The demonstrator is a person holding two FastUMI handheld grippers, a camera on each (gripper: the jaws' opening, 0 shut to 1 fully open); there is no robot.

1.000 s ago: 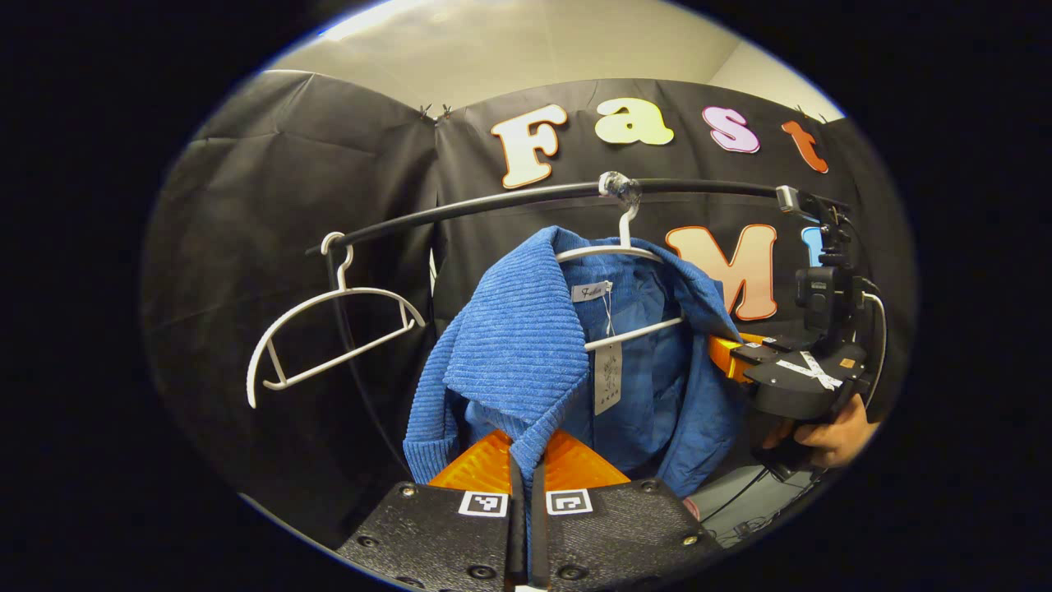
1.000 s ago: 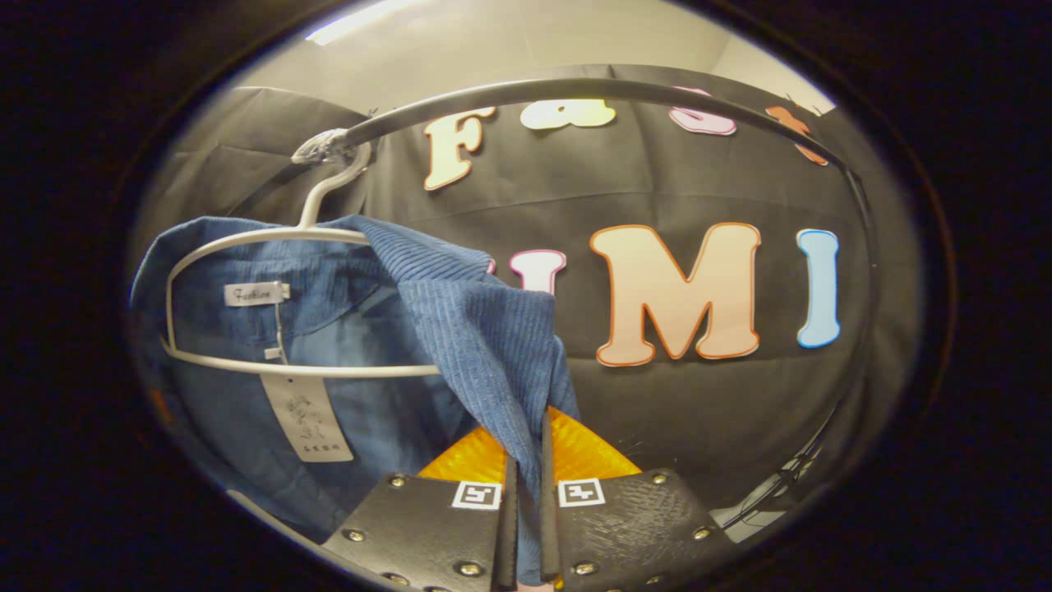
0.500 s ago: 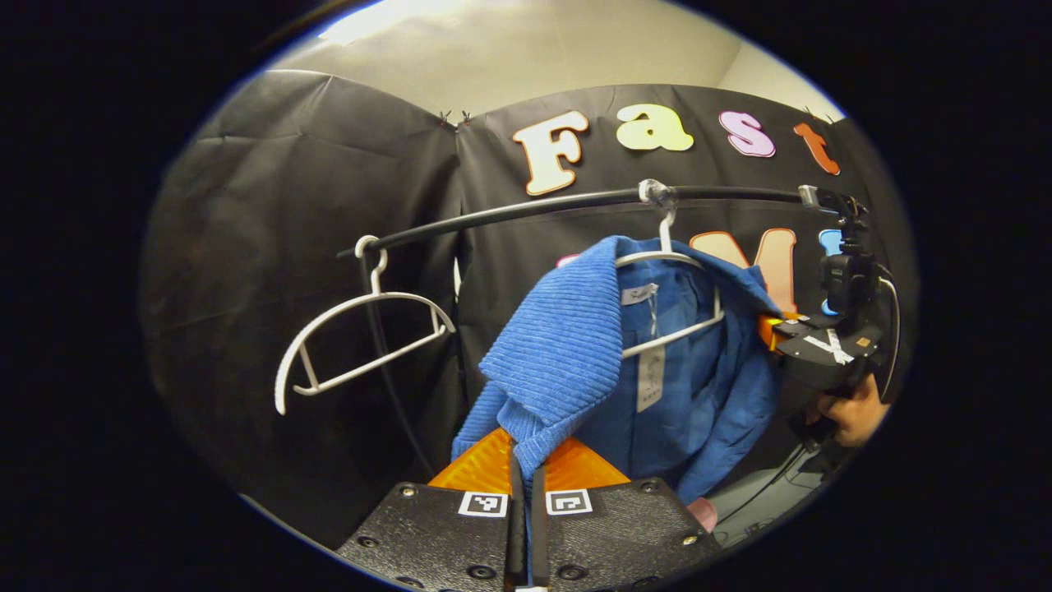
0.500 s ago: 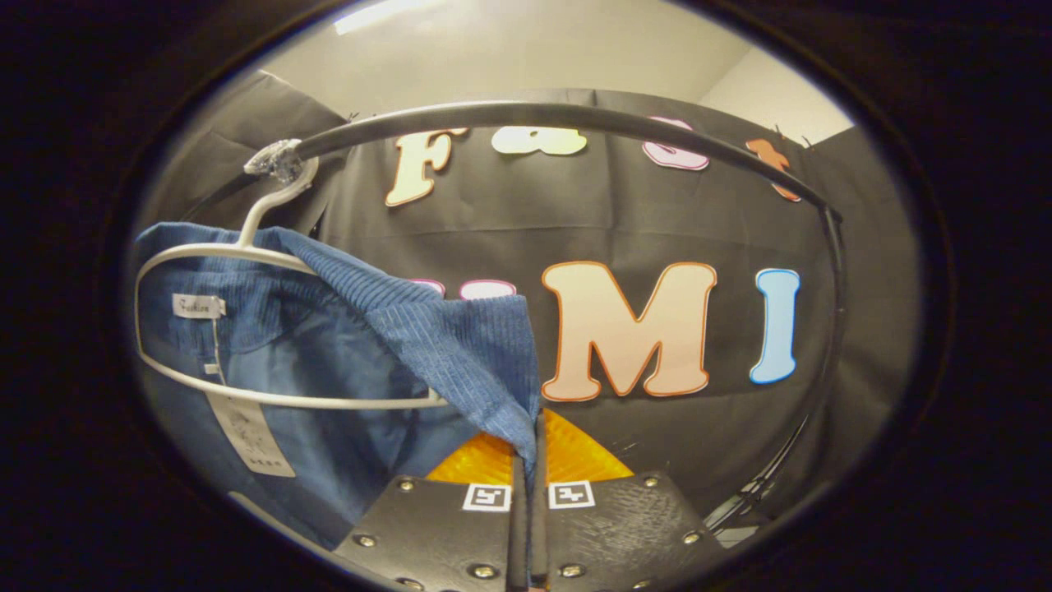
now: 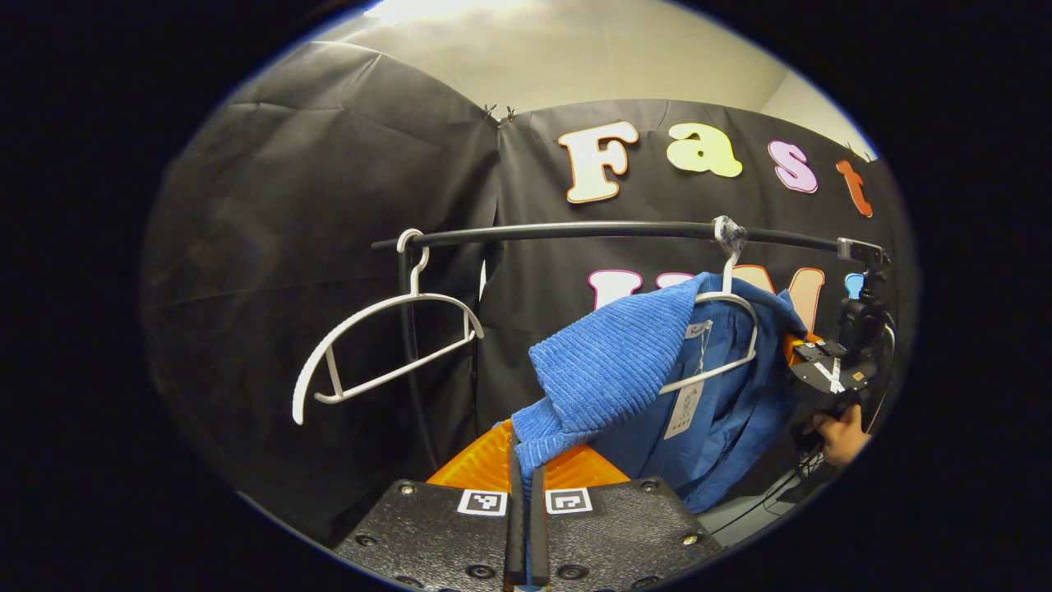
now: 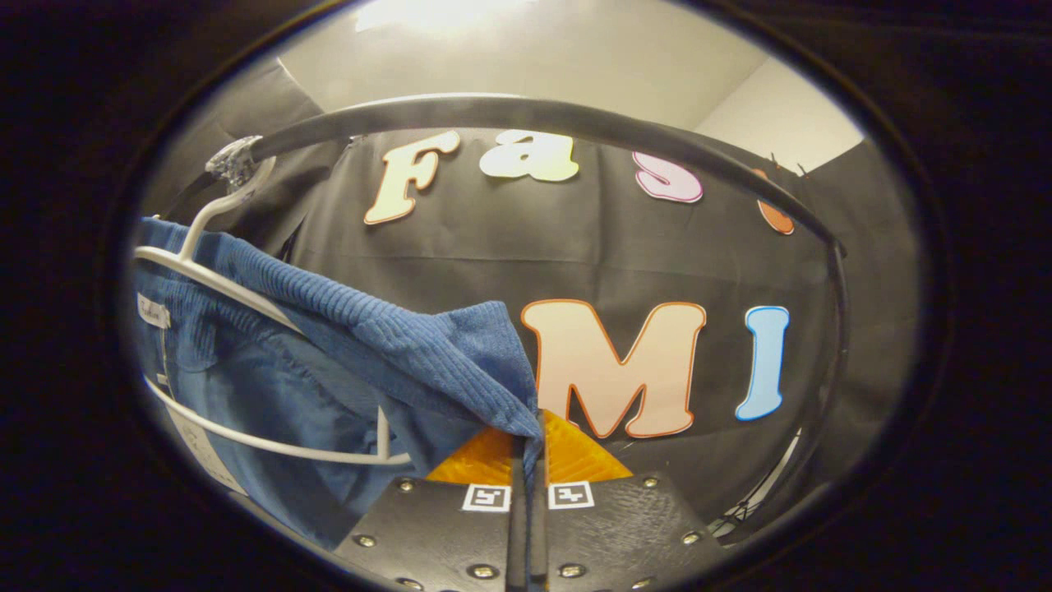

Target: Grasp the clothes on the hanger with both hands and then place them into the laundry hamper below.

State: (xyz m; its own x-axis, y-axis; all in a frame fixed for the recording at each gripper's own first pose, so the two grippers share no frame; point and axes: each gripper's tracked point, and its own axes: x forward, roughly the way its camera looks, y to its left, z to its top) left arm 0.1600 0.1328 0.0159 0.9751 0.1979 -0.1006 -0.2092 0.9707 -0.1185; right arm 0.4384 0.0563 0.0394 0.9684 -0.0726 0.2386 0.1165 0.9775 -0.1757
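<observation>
A blue ribbed cardigan point(image 5: 625, 370) with a paper tag hangs on a white hanger point(image 5: 723, 362) from the black rail point(image 5: 575, 232). My left gripper point(image 5: 524, 460) is shut on the cardigan's left front edge, stretched out toward me. In the left gripper view, my right gripper point(image 5: 793, 349) holds the far side of the garment, with a hand point(image 5: 840, 436) below it. The right gripper view has my right gripper point(image 6: 528, 448) shut on the other edge of the cardigan point(image 6: 394, 353), pulled taut off the hanger point(image 6: 246, 440) under the rail point(image 6: 534, 115). The hamper is out of sight.
An empty white hanger point(image 5: 374, 345) hangs at the rail's left end beside the rack's upright post point(image 5: 408, 345). Cables point(image 5: 764, 501) lie on the pale floor at lower right. The rail curves down at the right point(image 6: 834, 329) in the right gripper view.
Both grippers have pulled outward, away from the hanger. The cardigan's two front edges are stretched wider and the hanger sits farther off in both views.
</observation>
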